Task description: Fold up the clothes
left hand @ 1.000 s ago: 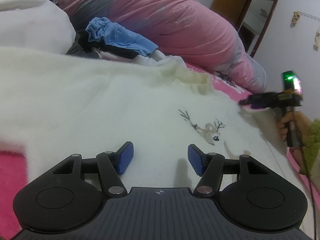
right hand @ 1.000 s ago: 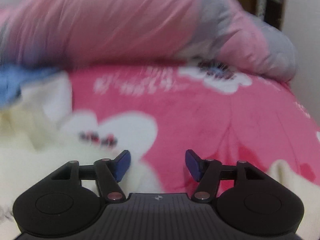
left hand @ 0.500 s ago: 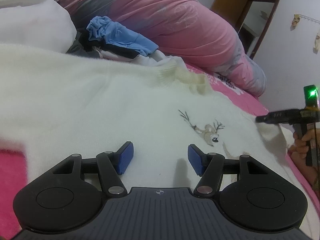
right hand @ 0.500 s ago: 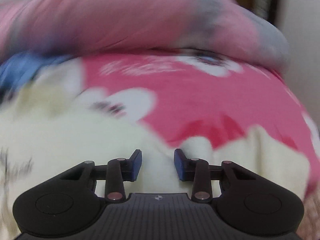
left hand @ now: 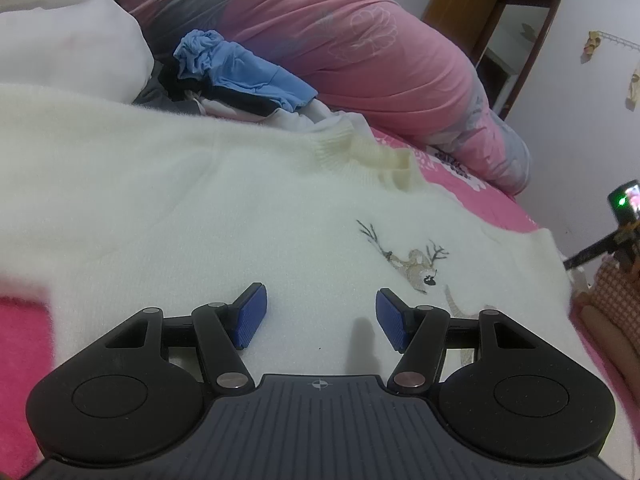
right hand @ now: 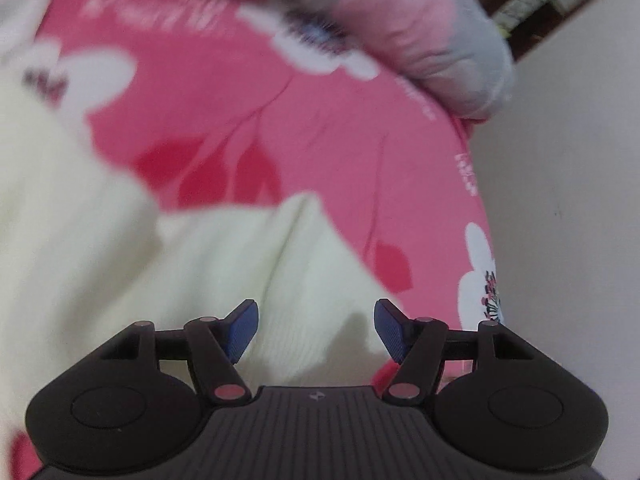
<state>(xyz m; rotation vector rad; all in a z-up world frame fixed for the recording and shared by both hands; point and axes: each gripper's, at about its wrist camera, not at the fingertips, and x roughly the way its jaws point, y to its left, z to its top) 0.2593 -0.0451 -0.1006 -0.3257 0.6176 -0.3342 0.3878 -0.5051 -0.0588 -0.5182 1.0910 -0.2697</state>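
A white fuzzy sweater (left hand: 200,208) with a small deer embroidery (left hand: 416,268) lies spread flat on the pink floral bed sheet (left hand: 480,196), its ribbed collar (left hand: 372,156) toward the far side. My left gripper (left hand: 318,316) is open and empty, hovering low over the sweater's chest. My right gripper (right hand: 316,330) is open and empty, just above a ribbed cream sleeve end (right hand: 260,272) of the sweater near the bed's right edge. In the left wrist view the right gripper (left hand: 600,248) shows at the far right beside the sweater's edge.
A pile of blue and dark clothes (left hand: 236,72) and a white garment (left hand: 68,56) lie beyond the sweater. A rolled pink-grey duvet (left hand: 340,40) runs along the back. The bed's right edge meets a pale wall (right hand: 560,200). A wooden door frame (left hand: 496,20) stands at the back.
My right gripper moved right and down to the sleeve end, narrowing half a second ago and now open wide again. My left gripper stayed still over the sweater.
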